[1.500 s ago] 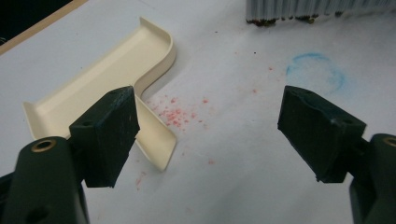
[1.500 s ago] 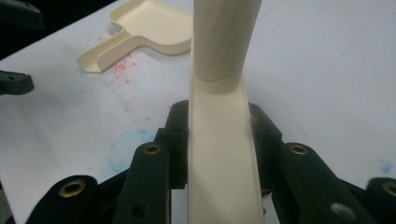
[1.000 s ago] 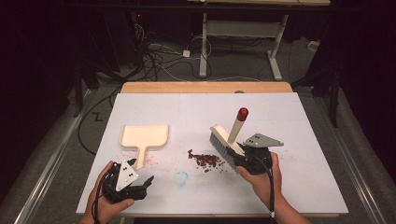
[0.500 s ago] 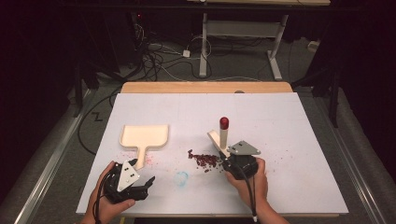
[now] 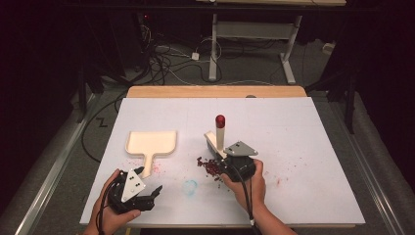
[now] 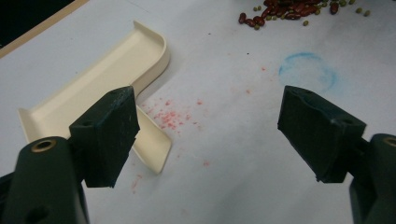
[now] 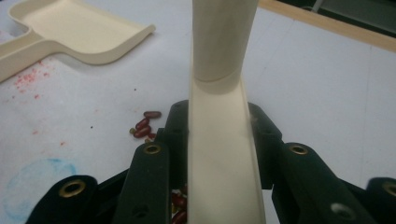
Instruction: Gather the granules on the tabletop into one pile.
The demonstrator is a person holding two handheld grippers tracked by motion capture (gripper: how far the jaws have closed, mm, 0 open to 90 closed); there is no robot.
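Note:
A cream brush (image 5: 219, 132) with a red-tipped handle stands nearly upright, its head down on the white table (image 5: 303, 147). My right gripper (image 5: 222, 157) is shut on its cream back (image 7: 219, 93), jaws on either side. A small heap of red beans (image 5: 209, 166) lies just left of the brush head; some of these beans (image 7: 144, 123) show beside the jaws. The cream dustpan (image 5: 151, 143) lies flat to the left, handle toward me. My left gripper (image 5: 150, 180) rests open near the front left, nothing between its jaws (image 6: 208, 126), just short of the dustpan handle (image 6: 152, 144).
A blue ring mark (image 5: 190, 186) and red stains (image 6: 170, 116) lie on the table between the grippers. A wooden strip (image 5: 215, 91) runs along the far edge. Cables and desk legs are on the floor beyond. More red specks (image 5: 288, 166) lie right of the right hand.
My right gripper has carried the brush leftward toward the beans, and its handle now stands more upright. The left gripper and dustpan have stayed put.

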